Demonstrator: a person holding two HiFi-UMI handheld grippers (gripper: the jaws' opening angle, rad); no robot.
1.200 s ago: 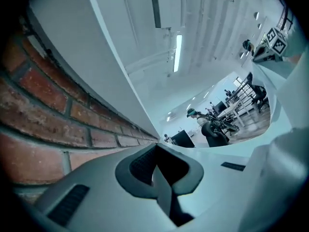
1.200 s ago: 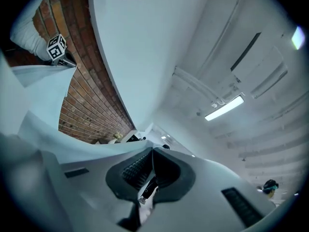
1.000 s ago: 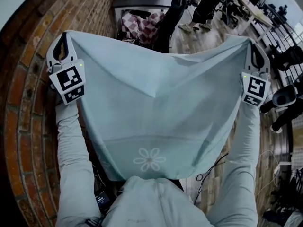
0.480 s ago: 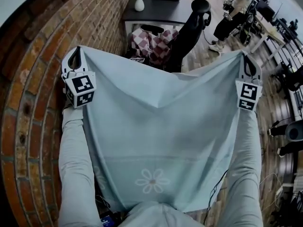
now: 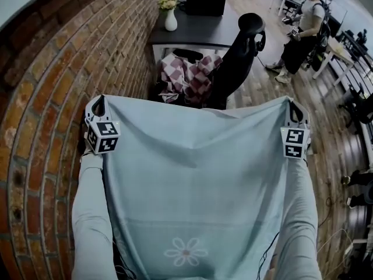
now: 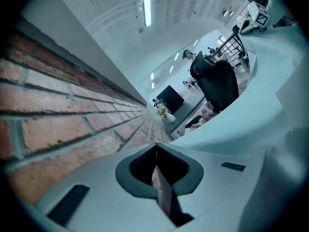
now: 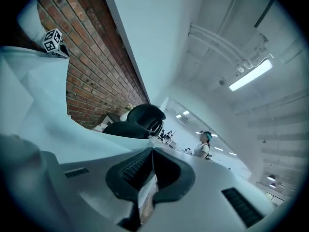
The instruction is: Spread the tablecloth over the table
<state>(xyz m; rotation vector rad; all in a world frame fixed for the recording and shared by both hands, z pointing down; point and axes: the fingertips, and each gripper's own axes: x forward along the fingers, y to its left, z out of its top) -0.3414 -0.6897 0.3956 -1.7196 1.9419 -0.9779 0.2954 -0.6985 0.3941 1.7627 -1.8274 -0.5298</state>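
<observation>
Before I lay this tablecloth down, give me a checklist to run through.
1. Left gripper shut on a corner of the tablecloth: ok.
2. Right gripper shut on the other corner: ok.
3. The tablecloth stretched open between them, no bunching: ok.
4. Table lined up underneath: cannot tell, the tablecloth hides it.
5. Black chair clear of the far edge: cannot tell.

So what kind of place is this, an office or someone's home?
Likely an open-plan office or lab: a dark desk with a flower vase against the brick wall, a black office chair at it.
</observation>
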